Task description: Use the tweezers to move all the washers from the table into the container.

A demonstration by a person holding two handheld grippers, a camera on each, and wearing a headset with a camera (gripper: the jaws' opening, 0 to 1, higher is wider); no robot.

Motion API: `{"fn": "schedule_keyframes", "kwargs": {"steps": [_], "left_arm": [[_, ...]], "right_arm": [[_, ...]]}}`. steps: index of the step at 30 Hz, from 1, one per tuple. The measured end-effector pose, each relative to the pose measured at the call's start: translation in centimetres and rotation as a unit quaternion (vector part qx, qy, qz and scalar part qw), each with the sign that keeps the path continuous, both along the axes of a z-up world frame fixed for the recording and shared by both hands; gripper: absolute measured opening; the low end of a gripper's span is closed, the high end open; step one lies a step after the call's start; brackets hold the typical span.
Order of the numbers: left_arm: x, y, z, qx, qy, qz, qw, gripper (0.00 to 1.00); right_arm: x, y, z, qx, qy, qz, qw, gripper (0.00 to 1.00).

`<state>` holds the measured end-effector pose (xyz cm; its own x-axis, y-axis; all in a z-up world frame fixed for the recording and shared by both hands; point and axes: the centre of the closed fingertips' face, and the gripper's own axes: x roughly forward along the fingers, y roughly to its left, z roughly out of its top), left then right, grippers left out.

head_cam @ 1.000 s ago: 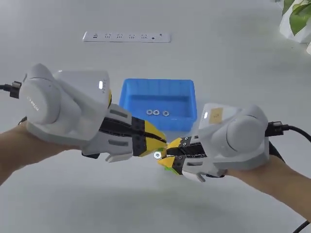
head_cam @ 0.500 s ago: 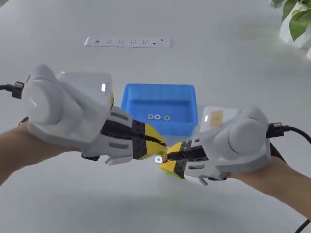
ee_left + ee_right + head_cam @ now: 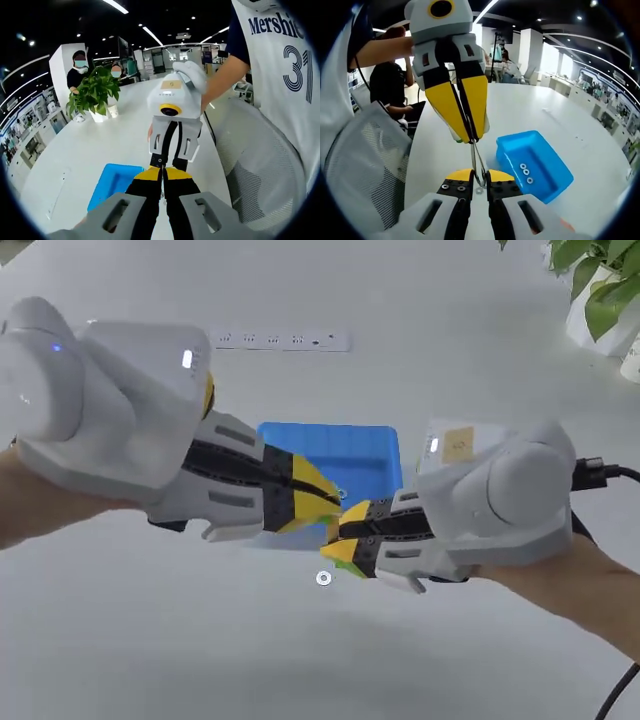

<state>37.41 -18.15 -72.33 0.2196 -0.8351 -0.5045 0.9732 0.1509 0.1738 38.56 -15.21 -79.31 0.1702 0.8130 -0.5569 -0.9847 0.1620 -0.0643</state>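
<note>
My left gripper (image 3: 333, 502) has its yellow jaws pressed together on the tweezers (image 3: 476, 160), which run down between the jaws of my right gripper (image 3: 337, 546). Those jaws stand narrowly apart around the tweezers; I cannot tell whether they squeeze them. One washer (image 3: 323, 578) lies on the surface (image 3: 200, 640) just below the tips. Three washers (image 3: 525, 172) sit in the blue container (image 3: 365, 445).
</note>
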Motion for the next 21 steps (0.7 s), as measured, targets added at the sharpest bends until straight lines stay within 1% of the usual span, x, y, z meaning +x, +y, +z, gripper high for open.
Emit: {"fn": "schedule_keyframes", "kwargs": {"steps": [2,6,12,17,21], "left_arm": [[0.4,0.0,0.5,-0.001,-0.005,-0.001,1.0,0.05],[1.0,0.1,1.2,0.0,-0.018,-0.002,0.9998,0.05],[2.4,0.4,2.2,-0.001,-0.029,-0.002,0.9996,0.05],[3.4,0.7,2.7,-0.001,-0.035,-0.001,0.9994,0.05],[4.2,0.9,2.7,0.005,-0.039,-0.002,0.9992,0.05]], "right_arm": [[0.5,0.1,0.5,-0.001,-0.009,0.001,1.0,0.11],[1.3,0.2,1.3,0.003,-0.017,0.001,0.9999,0.11],[2.6,0.4,2.3,0.009,-0.028,-0.003,0.9996,0.11],[3.7,0.8,2.7,0.014,-0.035,-0.008,0.9993,0.11],[4.7,1.1,2.8,0.016,-0.037,-0.011,0.9991,0.11]]}}
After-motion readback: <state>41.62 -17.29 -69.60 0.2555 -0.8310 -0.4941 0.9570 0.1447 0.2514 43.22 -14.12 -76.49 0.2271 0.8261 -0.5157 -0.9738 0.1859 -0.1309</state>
